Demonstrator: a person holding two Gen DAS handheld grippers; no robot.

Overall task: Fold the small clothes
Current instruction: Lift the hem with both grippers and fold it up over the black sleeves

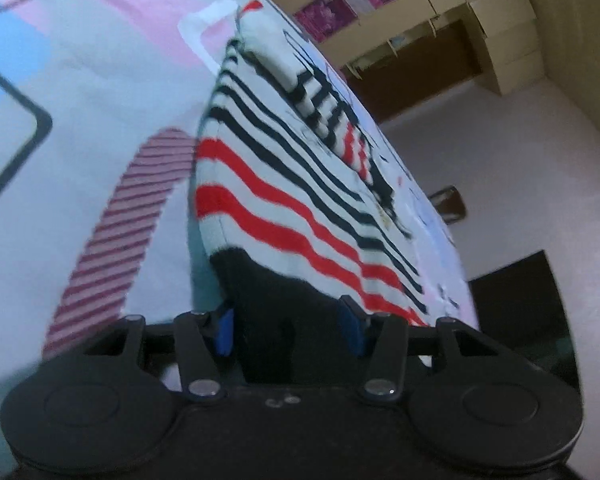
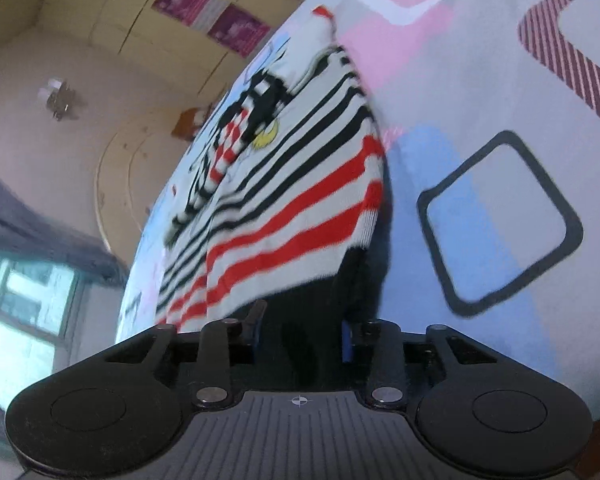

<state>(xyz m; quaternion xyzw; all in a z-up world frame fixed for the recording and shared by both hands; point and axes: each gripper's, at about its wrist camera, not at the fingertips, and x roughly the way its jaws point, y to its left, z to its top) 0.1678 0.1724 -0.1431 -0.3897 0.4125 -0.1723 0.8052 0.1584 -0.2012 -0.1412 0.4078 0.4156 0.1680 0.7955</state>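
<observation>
Left wrist view: left gripper [image 1: 290,330] tilted down toward the bedsheet [image 1: 100,92], view rolled. Its blue pads [image 1: 225,330] sit on either side of the black hem of the striped sweater [image 1: 284,184]; looks clamped on it. Sweater lies on the sheet, running from the near hem to the far collar.

Right wrist view: right gripper [image 2: 302,338] same downward tilt, rolled the other way. Jaws gripping the black hem of the sweater [image 2: 284,208], at its right edge.

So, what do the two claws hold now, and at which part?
Both hold the striped sweater by its black bottom hem: the left claw near one corner, the right claw near the other.
</observation>
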